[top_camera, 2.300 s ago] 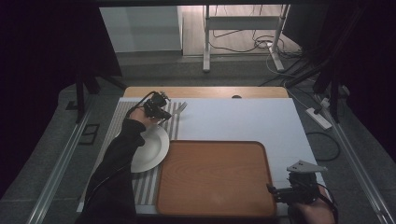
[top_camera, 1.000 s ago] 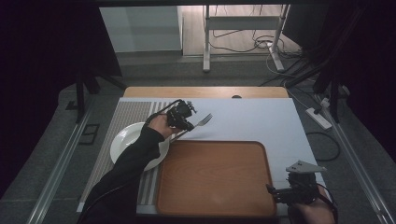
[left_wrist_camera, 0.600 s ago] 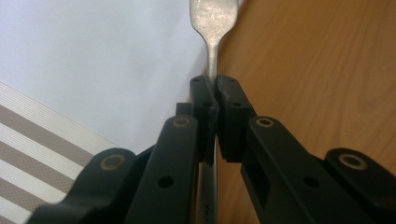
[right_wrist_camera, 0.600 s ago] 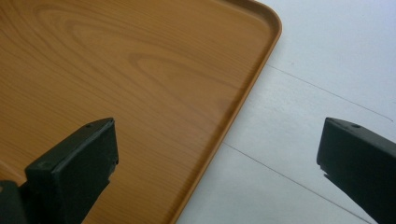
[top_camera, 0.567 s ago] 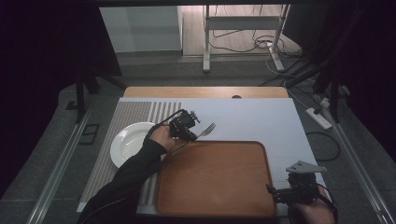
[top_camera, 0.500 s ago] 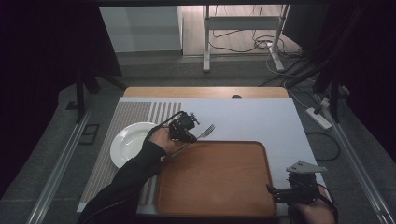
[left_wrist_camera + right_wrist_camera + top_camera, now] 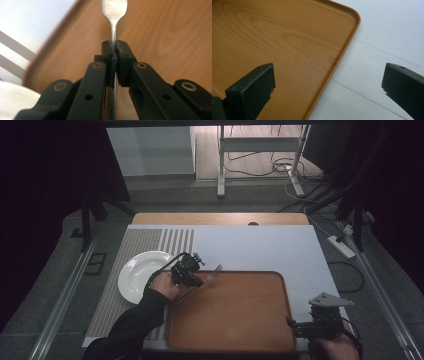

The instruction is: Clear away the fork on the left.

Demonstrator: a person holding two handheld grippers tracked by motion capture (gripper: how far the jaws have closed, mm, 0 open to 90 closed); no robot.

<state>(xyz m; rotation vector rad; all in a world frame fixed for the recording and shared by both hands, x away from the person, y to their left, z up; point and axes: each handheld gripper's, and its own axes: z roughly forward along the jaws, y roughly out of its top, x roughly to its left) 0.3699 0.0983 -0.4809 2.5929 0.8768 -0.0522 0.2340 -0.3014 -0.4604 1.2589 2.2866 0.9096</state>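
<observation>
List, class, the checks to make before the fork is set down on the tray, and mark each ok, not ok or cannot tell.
1. Left gripper shut on the fork handle: ok.
2. Fork head over the tray, past its rim: ok.
3. Tray floor bare where the fork would land: ok.
4. Plate off to the side, out of the fork's way: ok.
5. Right gripper open, at the tray's near right corner, away from the fork: ok.
6. Fork's height above the tray: cannot tell.
</observation>
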